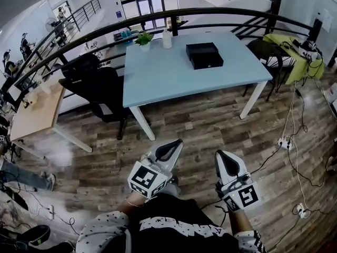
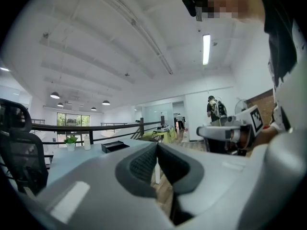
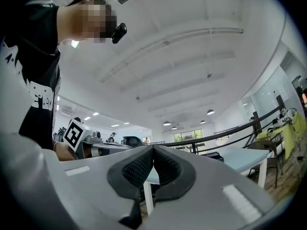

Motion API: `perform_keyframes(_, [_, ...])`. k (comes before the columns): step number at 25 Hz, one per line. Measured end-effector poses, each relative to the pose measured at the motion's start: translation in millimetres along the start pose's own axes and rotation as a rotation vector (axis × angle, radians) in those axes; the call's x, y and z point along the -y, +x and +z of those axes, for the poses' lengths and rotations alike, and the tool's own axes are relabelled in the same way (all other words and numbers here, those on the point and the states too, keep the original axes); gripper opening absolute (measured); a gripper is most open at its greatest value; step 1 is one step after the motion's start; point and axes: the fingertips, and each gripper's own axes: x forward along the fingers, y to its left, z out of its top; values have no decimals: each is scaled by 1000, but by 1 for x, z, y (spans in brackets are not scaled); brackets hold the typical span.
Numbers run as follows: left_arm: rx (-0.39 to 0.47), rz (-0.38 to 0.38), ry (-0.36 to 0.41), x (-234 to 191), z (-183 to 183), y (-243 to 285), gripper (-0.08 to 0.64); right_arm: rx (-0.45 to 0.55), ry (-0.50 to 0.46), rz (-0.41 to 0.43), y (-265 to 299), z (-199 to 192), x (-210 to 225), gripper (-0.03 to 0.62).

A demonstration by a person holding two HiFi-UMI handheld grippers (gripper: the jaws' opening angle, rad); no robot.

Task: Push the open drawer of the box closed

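A black box (image 1: 204,55) stands on the far part of the light blue table (image 1: 163,78), with its drawer (image 1: 207,62) pulled out toward me. The box also shows small and distant in the left gripper view (image 2: 115,146) and the right gripper view (image 3: 212,155). Both grippers hang close to my body over the wooden floor, well short of the table. My left gripper (image 1: 178,142) (image 2: 157,145) is shut with nothing in it. My right gripper (image 1: 218,153) (image 3: 153,147) is shut and empty too. Both point roughly level toward the table.
A potted plant (image 1: 144,38) and a white bottle (image 1: 167,38) stand at the table's far edge. A black office chair (image 1: 97,88) sits left of the table, beside a wooden desk (image 1: 34,115). Cables and a power strip (image 1: 287,141) lie on the floor at right. A dark railing (image 1: 158,16) runs behind.
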Motion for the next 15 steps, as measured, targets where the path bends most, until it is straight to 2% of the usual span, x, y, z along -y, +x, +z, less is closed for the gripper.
perform_keyframes(6, [42, -28, -31, -4, 4, 23, 0, 0, -7, -38, -1, 4, 16, -3])
perform_keyframes(12, [115, -120, -36, -6, 20, 76, 0, 5, -79, -128, 0, 18, 57, -3])
perform_keyframes(15, [138, -165, -43, -6, 23, 101, 0, 7, -78, -170, 7, 21, 78, -3])
